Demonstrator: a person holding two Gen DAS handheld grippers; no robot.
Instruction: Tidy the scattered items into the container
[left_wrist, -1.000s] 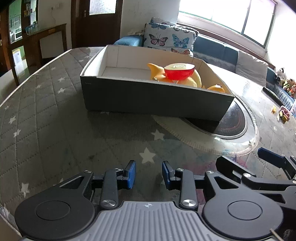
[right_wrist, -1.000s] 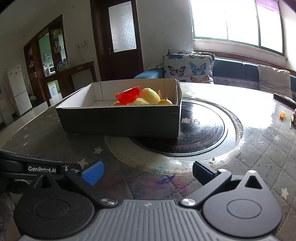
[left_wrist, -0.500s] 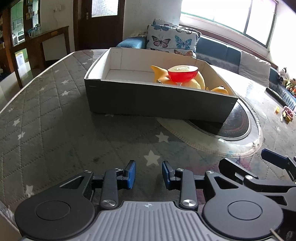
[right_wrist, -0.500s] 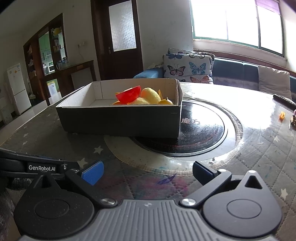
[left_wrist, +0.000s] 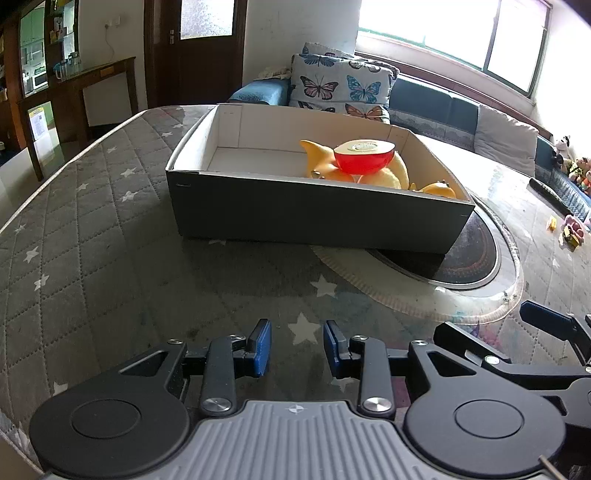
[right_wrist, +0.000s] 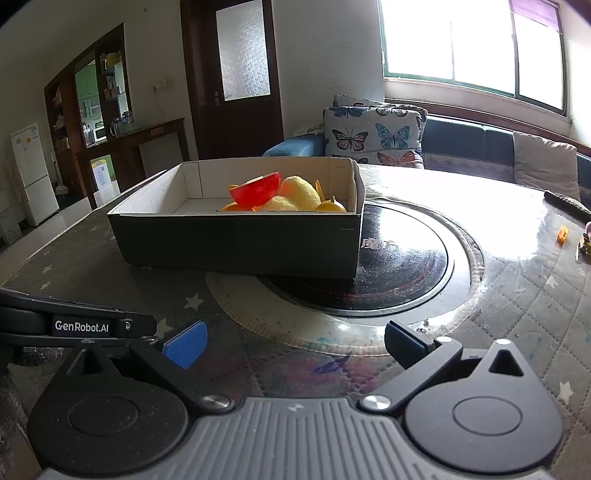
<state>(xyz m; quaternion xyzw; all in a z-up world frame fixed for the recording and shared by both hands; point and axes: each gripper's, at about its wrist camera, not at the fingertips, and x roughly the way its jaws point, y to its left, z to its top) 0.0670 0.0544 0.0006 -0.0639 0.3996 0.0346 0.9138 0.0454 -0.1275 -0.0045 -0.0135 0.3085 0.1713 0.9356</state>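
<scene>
A dark cardboard box (left_wrist: 314, 218) with a white inside stands on the table; it also shows in the right wrist view (right_wrist: 240, 240). In it lie a red apple half (left_wrist: 364, 157) and several yellow and orange toy fruits (left_wrist: 391, 177), also seen in the right wrist view (right_wrist: 299, 194). My left gripper (left_wrist: 297, 349) is empty, its blue pads a small gap apart, low over the table in front of the box. My right gripper (right_wrist: 291, 343) is open wide and empty, beside the left one; its finger shows in the left wrist view (left_wrist: 546, 321).
A black round hob (right_wrist: 402, 266) with a clear ring lies under the box's right end. A remote (right_wrist: 565, 203) and small toys (right_wrist: 561, 234) lie at the far right of the quilted star-patterned table cover (left_wrist: 92, 258). A sofa with butterfly cushions (left_wrist: 340, 86) stands behind.
The left gripper has drawn back and risen a little from the box, which looks smaller and further. The right gripper has stayed nearly still. Both jaws are unchanged.
</scene>
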